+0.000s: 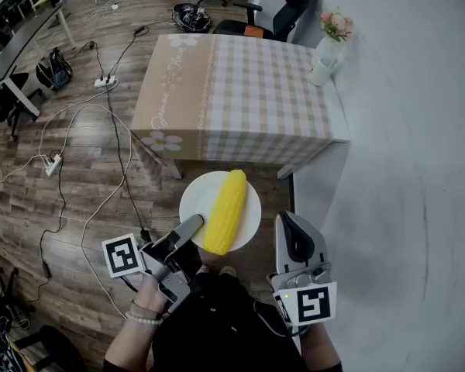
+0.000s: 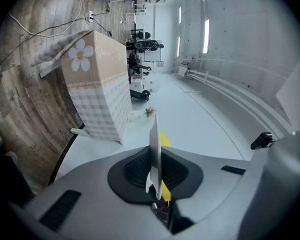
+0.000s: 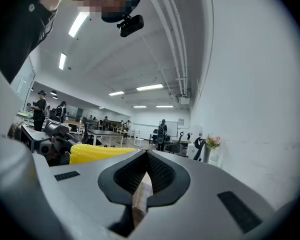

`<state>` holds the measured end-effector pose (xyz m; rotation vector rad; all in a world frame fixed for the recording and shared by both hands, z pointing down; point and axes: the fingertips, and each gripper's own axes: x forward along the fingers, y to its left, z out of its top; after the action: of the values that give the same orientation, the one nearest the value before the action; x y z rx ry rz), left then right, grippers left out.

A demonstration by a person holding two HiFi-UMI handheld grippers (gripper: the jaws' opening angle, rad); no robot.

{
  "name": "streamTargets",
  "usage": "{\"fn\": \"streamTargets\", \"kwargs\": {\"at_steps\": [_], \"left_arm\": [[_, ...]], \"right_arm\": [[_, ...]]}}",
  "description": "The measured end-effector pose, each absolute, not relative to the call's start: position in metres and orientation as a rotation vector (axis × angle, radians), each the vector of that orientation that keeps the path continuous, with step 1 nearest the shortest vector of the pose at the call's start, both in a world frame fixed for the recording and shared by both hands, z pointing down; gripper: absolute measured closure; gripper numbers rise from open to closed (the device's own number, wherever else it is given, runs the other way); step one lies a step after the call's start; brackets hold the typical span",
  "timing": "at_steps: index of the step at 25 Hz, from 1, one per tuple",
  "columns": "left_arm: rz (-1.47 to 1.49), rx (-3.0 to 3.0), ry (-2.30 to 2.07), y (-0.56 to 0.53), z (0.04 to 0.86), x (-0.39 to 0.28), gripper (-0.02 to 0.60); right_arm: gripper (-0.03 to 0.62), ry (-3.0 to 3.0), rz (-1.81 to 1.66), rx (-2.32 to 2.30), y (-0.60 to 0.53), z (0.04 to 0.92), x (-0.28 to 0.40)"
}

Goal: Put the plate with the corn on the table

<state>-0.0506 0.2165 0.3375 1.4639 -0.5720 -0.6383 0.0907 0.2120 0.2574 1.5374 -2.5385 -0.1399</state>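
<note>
Left tongs (image 1: 194, 225) grip the rim of a stiff, breakable plate (image 1: 246, 198), its loose corn cob (image 1: 225, 210) liable to roll; right tongs (image 1: 295, 235) clenched empty.

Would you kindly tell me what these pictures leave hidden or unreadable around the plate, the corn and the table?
Left gripper view: the plate, seen edge-on, hides most of the corn.
Right gripper view: the right gripper hides the plate behind its own body; only the corn shows.
Head view: the lettering on the tablecloth is too small to read.
</note>
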Motion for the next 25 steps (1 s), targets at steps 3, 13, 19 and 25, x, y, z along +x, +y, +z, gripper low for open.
{"fn": "streamTargets", "kwargs": {"at_steps": [3,13,19,25], "left_arm": [[-0.636,1.465,-0.564,0.216,0.337,-0.050,0.549],[-0.630,1.471,-0.556,0.215,0.336,-0.049,0.549],[-0.642,1.467,-0.552,0.215,0.336,-0.050,0.549],[-0.652,1.465,-0.559,0.213,0.336,-0.052,0.549]], "right_arm": [[0.554,-2.535,-0.133,1.532,0.213,0.260,0.089],[0.554,-2.524,-0.128,1.528,0.214,0.261,0.088],[0.554,-2.543,-0.076,1.542,0.215,0.262,0.088],[0.554,-2.605,0.199,1.557,0.212,0.275,0.089]]}}
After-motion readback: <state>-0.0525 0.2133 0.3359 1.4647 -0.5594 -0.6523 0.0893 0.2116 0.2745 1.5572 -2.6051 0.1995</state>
